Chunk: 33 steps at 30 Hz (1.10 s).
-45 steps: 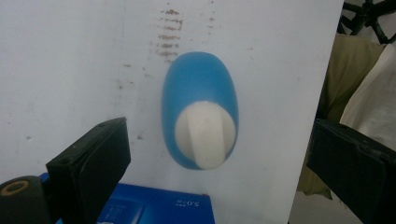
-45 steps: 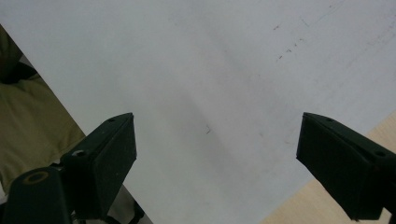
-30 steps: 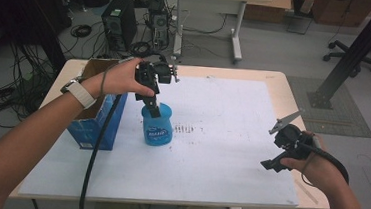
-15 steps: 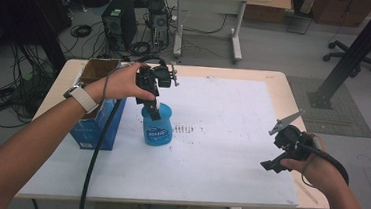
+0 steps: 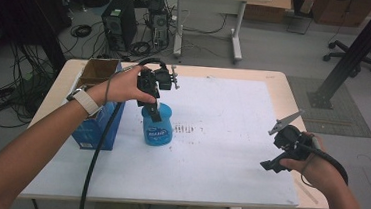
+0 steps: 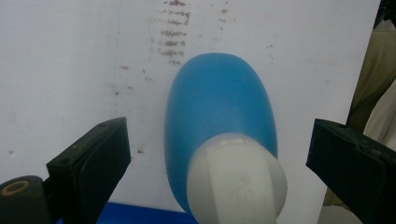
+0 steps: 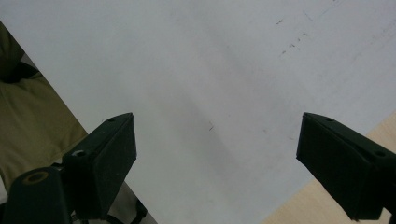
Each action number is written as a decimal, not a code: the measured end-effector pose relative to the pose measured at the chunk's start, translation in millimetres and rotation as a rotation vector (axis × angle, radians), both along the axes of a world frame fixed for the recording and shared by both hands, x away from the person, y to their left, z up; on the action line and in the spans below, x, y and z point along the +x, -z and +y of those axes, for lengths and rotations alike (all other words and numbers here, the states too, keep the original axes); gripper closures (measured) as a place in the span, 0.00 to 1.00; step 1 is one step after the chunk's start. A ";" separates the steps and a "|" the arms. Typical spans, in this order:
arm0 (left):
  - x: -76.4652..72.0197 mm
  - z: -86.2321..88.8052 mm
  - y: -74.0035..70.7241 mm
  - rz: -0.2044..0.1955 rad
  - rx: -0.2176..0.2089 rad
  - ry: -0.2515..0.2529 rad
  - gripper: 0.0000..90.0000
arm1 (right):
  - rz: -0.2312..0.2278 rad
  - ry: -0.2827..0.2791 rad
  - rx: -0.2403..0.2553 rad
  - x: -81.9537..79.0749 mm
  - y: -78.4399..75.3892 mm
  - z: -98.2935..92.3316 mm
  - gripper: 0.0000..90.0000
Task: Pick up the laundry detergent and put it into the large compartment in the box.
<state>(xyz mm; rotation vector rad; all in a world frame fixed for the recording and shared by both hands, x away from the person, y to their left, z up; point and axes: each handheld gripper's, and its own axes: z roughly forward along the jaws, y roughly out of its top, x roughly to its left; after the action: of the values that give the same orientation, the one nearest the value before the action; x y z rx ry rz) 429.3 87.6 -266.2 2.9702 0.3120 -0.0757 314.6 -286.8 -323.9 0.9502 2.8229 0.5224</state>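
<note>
A blue bottle with a white cap stands upright on the white sheet, left of centre. My left gripper hangs directly over it, pointing down. In the left gripper view the jaws are spread wide on either side of the bottle, apart from it. My right gripper is held above the sheet's front right part, near the table edge. Its jaws stand wide apart over bare white sheet in the right gripper view, with nothing between them.
A blue carton with an open cardboard top stands at the table's left side, close to the bottle. A white sheet covers most of the wooden table, with dark smudges beside the bottle. Cables trail from both grippers.
The left gripper has shifted slightly toward the back left and risen a little over the bottle. The right gripper has barely moved.
</note>
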 end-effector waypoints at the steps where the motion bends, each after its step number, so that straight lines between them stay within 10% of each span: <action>1: -0.1 -0.5 0.8 -0.001 0.000 0.001 0.07 | 0.000 -0.001 0.000 -0.1 0.3 -0.3 0.13; 33: 1.1 -5.1 19.4 0.019 0.035 0.018 0.21 | 0.005 0.006 0.004 -1.5 4.0 -3.8 0.13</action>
<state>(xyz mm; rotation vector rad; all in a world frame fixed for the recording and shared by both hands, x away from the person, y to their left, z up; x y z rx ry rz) 430.4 82.6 -285.6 3.0090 0.2914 -0.1015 313.0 -290.5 -327.9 0.9616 2.8234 0.5263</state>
